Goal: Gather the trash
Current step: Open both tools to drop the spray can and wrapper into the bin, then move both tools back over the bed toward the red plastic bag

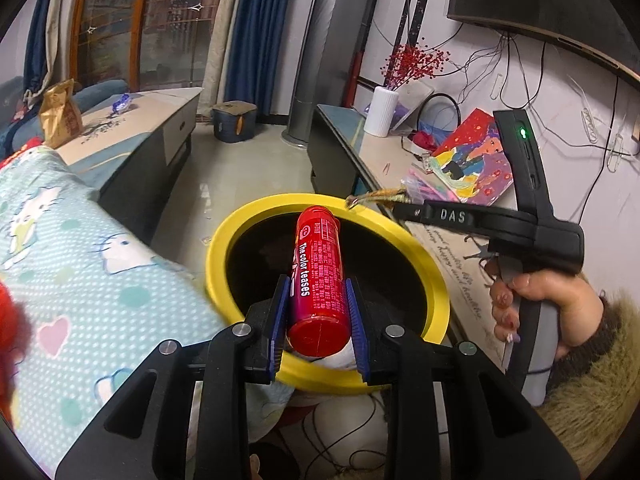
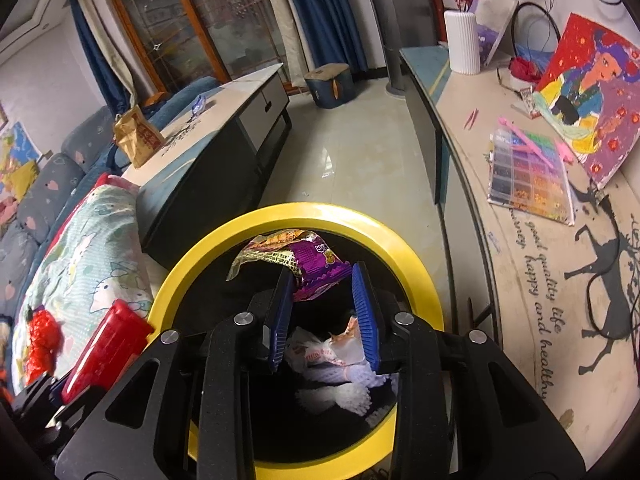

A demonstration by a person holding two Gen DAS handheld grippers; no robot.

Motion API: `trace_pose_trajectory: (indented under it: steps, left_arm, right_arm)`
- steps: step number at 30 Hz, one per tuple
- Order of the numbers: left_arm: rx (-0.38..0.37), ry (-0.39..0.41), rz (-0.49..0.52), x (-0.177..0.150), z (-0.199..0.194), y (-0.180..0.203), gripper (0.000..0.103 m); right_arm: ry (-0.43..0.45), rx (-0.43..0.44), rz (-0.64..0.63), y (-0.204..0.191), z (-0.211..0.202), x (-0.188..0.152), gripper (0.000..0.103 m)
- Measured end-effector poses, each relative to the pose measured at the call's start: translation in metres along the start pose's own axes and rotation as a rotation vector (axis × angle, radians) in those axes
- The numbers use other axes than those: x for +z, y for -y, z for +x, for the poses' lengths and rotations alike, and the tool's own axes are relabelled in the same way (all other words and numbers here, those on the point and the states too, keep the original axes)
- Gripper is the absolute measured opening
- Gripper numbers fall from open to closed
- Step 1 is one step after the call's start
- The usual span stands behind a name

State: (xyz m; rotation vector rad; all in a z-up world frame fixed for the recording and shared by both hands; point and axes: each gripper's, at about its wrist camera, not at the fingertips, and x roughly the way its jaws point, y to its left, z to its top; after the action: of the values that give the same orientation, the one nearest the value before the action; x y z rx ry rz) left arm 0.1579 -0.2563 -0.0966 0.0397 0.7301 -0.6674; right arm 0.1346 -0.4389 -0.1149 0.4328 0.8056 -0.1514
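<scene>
My left gripper is shut on a red can and holds it over the yellow-rimmed bin; the can also shows at the bin's left edge in the right wrist view. My right gripper is open above the same bin. A purple and gold snack wrapper hangs loose between its fingertips, touching the left one. White crumpled trash lies inside the bin. In the left wrist view the right gripper shows over the bin's far rim with the wrapper at its tip.
A low cabinet with a brown paper bag and a blue wrapper stands left. A long side table with a painting, bead box and white vase runs right. A patterned blanket lies left.
</scene>
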Motion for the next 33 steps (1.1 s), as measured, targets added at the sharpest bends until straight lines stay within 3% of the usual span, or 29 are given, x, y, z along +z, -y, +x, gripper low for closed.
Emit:
trace_pose_trajectory:
  steps: [1,4,6,8,17,33]
  left_arm:
    - [-0.01,0.003,0.004,0.002,0.003,0.001,0.029]
    - [-0.007,0.035,-0.004,0.005,0.005,-0.002,0.066]
    - [-0.017,0.05,-0.034,0.006,0.001,-0.007,0.069]
    - [0.01,0.068,-0.04,0.006,-0.005,-0.01,0.083]
    - [0.081,0.107,-0.09,0.005,-0.036,-0.031,0.093]
    - [0.191,0.178,-0.181,-0.006,-0.092,-0.073,0.093]
  right_arm:
    - [-0.008,0.002,0.007,0.001,0.001,0.0,0.031]
    - [-0.013,0.0,0.033,0.005,0.002,-0.001,0.045]
    - [-0.011,-0.008,0.034,0.006,0.001,-0.002,0.052]
    - [0.002,-0.016,0.029,0.003,-0.001,-0.003,0.056]
    - [0.047,0.041,-0.036,-0.03,-0.015,-0.004,0.059]
    - [0.071,0.15,-0.127,-0.079,-0.033,-0.009,0.059]
